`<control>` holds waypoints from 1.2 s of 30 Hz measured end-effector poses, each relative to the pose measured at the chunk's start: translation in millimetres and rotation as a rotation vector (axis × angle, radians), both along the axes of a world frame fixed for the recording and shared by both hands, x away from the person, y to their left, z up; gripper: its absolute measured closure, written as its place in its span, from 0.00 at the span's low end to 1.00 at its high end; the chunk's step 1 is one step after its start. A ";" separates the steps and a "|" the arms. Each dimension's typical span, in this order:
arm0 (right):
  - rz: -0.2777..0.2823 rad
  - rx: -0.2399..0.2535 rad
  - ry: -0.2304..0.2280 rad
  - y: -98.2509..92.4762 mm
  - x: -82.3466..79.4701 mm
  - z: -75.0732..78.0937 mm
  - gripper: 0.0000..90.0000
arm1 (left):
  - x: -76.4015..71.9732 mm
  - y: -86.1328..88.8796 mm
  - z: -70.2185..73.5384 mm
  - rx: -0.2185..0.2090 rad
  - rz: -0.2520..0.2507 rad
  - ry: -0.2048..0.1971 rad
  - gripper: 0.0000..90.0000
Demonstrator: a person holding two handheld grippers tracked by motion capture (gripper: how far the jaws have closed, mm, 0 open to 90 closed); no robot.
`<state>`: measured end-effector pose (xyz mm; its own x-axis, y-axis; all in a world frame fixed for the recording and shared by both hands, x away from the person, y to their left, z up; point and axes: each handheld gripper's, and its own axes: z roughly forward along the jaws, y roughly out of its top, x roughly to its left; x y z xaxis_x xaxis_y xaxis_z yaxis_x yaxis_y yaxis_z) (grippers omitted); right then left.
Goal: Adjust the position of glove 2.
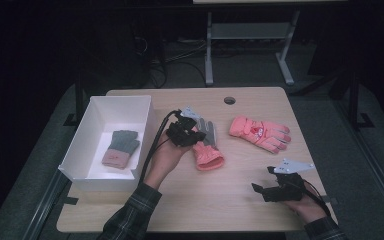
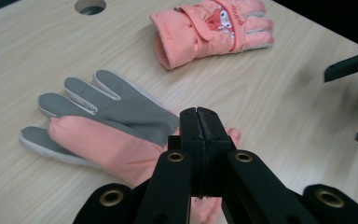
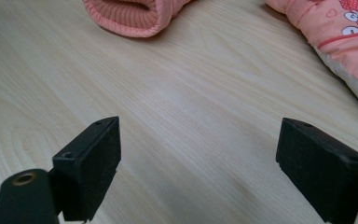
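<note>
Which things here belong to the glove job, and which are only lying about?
In the job:
- grey-palmed glove, under the shut left gripper
- pink glove
- white box, knit glove inside

Lying about:
- right gripper, open, idle
- table hole

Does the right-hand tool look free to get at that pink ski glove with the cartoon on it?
Probably yes: the right tool stands open, with bare table between it and the pink glove.

One glove (image 1: 121, 148) lies in the box (image 1: 141, 129), two gloves (image 1: 208, 145) (image 1: 260, 132) right of it.
</note>
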<state>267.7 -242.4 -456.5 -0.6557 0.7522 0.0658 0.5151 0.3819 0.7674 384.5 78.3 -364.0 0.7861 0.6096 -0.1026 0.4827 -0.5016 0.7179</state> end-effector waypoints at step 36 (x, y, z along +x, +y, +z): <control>-0.014 0.003 -0.015 -7.0 -2.3 0.8 0.15 | -1.4 -24.4 -60.6 0.112 -0.089 0.125 1.00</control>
<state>265.4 -249.5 -455.6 -0.6464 0.7608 0.0581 0.5085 0.3727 0.7762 383.2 54.0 -424.6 0.8228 0.5513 -0.1379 0.5146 -0.6198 0.5925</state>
